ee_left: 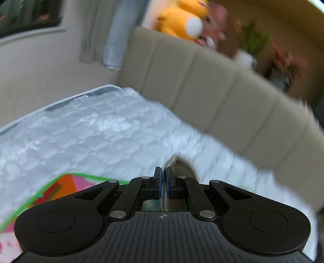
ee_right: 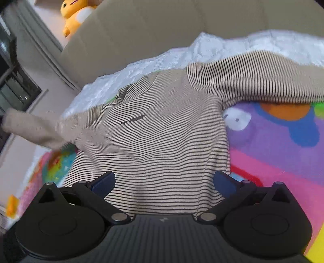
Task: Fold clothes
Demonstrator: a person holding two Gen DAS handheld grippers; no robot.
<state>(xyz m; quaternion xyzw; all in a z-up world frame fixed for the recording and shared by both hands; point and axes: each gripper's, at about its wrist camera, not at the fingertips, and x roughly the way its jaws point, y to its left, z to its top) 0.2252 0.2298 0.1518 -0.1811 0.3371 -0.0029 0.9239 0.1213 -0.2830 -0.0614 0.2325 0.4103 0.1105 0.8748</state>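
Note:
A beige sweater with thin black stripes (ee_right: pixel 158 129) lies face up on a colourful play mat (ee_right: pixel 283 153) spread over a white quilted bed cover (ee_right: pixel 222 46). Its one sleeve (ee_right: pixel 253 79) stretches to the upper right. The other sleeve (ee_right: pixel 36 129) is lifted off to the left and looks blurred. My right gripper (ee_right: pixel 164 180) hovers open over the sweater's lower body, with nothing between its fingers. In the left wrist view, my left gripper (ee_left: pixel 163 182) is shut on a beige sleeve end (ee_left: pixel 183 167), held above the bed cover (ee_left: pixel 91 129).
A beige padded headboard (ee_left: pixel 212 97) runs behind the bed, with an orange plush toy (ee_left: pixel 182 18) above it. The mat's green-edged corner (ee_left: pixel 66 186) lies under the left gripper. A dark window frame (ee_right: pixel 12 81) and a pale wall stand at the left.

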